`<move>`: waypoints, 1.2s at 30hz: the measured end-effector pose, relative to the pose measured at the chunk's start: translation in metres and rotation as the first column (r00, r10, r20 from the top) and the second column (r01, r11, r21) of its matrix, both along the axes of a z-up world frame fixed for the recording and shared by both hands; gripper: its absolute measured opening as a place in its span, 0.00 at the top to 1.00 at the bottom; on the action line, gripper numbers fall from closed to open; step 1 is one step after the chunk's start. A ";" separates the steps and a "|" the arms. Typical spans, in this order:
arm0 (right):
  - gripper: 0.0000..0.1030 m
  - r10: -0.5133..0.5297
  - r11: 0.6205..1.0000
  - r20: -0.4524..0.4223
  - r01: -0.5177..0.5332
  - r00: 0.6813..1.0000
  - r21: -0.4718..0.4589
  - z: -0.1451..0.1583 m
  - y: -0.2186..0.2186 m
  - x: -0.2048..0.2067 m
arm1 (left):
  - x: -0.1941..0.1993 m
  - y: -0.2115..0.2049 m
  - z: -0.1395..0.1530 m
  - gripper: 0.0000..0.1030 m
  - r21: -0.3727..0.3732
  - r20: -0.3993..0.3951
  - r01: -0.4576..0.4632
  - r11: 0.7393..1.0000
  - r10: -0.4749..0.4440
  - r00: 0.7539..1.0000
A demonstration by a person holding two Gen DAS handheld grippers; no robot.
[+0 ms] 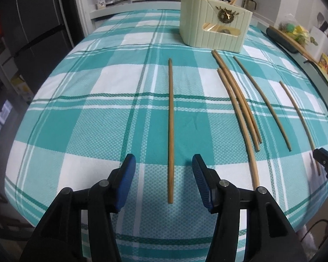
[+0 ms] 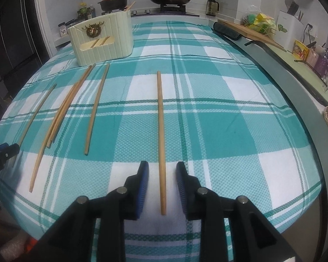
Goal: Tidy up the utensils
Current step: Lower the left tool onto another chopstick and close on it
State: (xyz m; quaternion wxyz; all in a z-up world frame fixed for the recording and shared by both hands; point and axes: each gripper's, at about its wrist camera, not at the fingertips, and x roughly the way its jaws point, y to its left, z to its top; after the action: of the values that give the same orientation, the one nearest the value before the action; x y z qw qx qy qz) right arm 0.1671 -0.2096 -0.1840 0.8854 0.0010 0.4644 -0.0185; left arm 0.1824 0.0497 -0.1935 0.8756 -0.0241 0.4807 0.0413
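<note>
In the left wrist view, your left tongs point(image 1: 164, 163) sit at the bottom centre, standing about half open. A single chopstick point(image 1: 170, 131) runs straight up the frame between the blue pads point(image 1: 125, 183), with clear cloth on either side, so nothing is gripped. Right of it lie three chopsticks point(image 1: 238, 102) bunched close together, then two more spaced apart towards the right edge. The cream holder point(image 1: 214, 24) stands in the upper right on the checked worktop point(image 1: 98, 113).

In the right wrist view, your right tongs point(image 2: 161, 168) are at the bottom centre, parted only narrowly. Another chopstick point(image 2: 160, 131) lies between the pads point(image 2: 142, 192) with a thin gap each side; it rests on the cloth, not held. The remaining chopsticks lie to the left, and the holder point(image 2: 102, 39) sits upper left.
</note>
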 end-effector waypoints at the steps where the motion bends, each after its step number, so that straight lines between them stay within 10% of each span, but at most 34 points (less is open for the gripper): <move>1: 0.74 0.002 1.000 -0.005 -0.002 1.000 0.004 -0.001 -0.001 0.001 | 0.002 0.001 -0.002 0.46 0.003 -0.010 0.005 1.000 -0.005 1.000; 15: 0.74 0.065 0.998 -0.056 -0.066 0.996 -0.020 -0.007 0.001 0.027 | 0.028 0.013 -0.012 0.20 0.018 -0.059 0.054 0.998 -0.053 0.997; 36: 0.74 0.191 0.981 0.017 -0.191 0.981 -0.013 -0.012 0.005 0.112 | 0.128 0.024 -0.016 0.20 0.009 -0.017 0.092 0.996 -0.092 0.996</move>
State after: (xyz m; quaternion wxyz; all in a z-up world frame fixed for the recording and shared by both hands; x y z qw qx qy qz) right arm 0.2796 -0.2048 -0.1960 0.8874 -0.0486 0.4540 0.0640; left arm 0.3099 0.0735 -0.2094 0.8728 0.0030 0.4881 0.0035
